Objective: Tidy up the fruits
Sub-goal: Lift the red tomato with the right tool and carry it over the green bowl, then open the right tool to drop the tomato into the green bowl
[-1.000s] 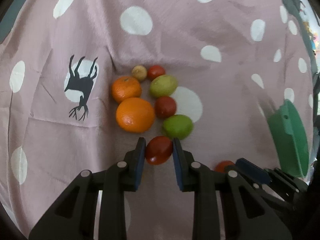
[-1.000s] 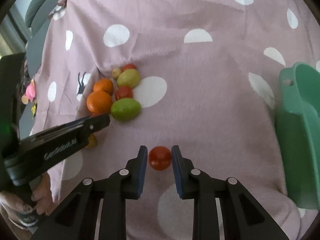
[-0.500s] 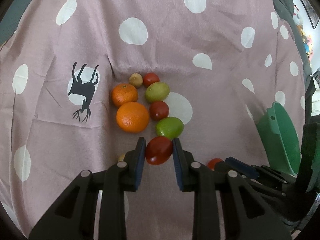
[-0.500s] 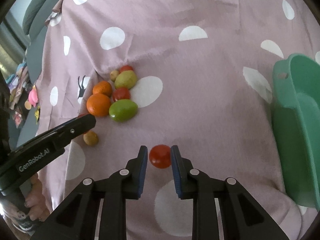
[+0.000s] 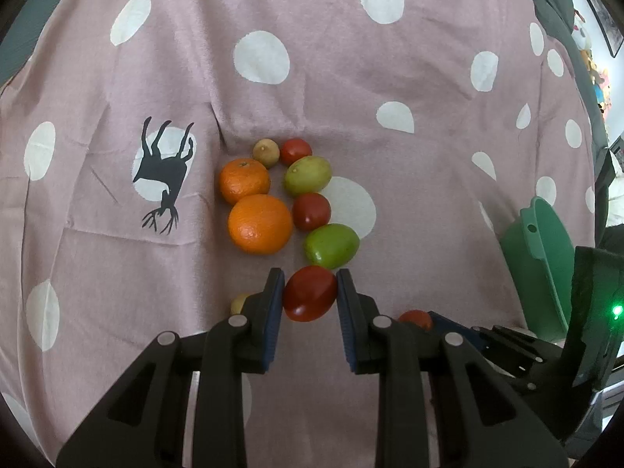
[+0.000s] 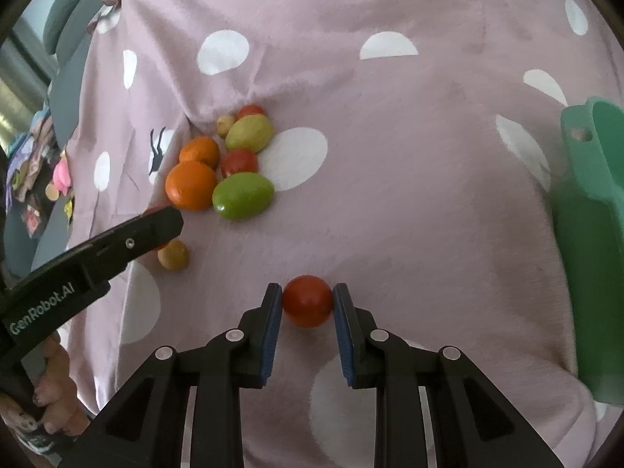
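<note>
Left wrist: left claw (image 5: 310,294) tight around dark red fruit (image 5: 310,293); right claw (image 6: 307,302) clamping round tomato (image 6: 307,301).

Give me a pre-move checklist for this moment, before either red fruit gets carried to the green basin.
1. Left gripper shut on the dark red fruit: ok.
2. Right gripper shut on the round red fruit: ok.
3. Fruits lifted off the cloth: cannot tell.
4. Green basin within view on the right: ok.
5. Basin contents: cannot tell, inside mostly hidden.
6. Small yellowish fruit lies close to the left gripper: not ok, could be knocked.
</note>
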